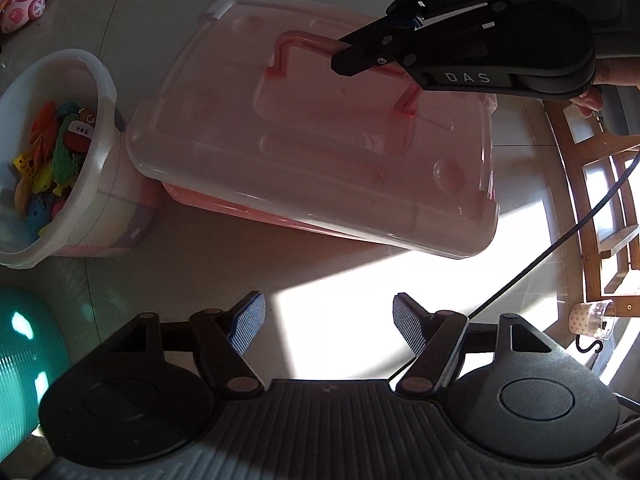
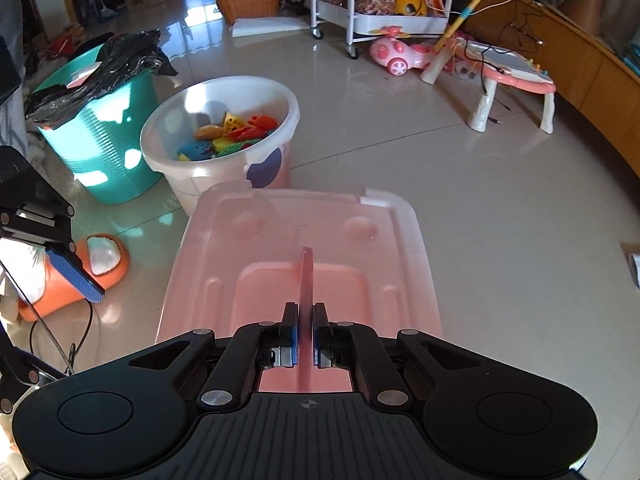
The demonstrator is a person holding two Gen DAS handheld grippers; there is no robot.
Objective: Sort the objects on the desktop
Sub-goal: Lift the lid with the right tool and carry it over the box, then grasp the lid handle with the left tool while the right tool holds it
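A pink storage box with a translucent lid [image 1: 312, 152] sits on the tiled floor; it also shows in the right wrist view [image 2: 304, 240]. My right gripper [image 2: 306, 312] is shut on the lid's pink handle [image 2: 307, 276], seen from the side in the left wrist view [image 1: 344, 58]. My left gripper [image 1: 328, 320] is open and empty, hovering over the floor in front of the box. A white bucket [image 1: 96, 80] of colourful toy fish [image 1: 44, 152] stands left of the box, and shows in the right wrist view [image 2: 288, 104].
A teal bin [image 2: 100, 148] with a black bag stands beside the bucket. An orange pet bowl [image 2: 108, 264] lies left of the box. A pink toy car [image 2: 394, 56], a small play table [image 2: 516, 80] and a wheeled cart [image 2: 384, 20] stand farther back. A wooden chair [image 1: 592, 200] is at the right.
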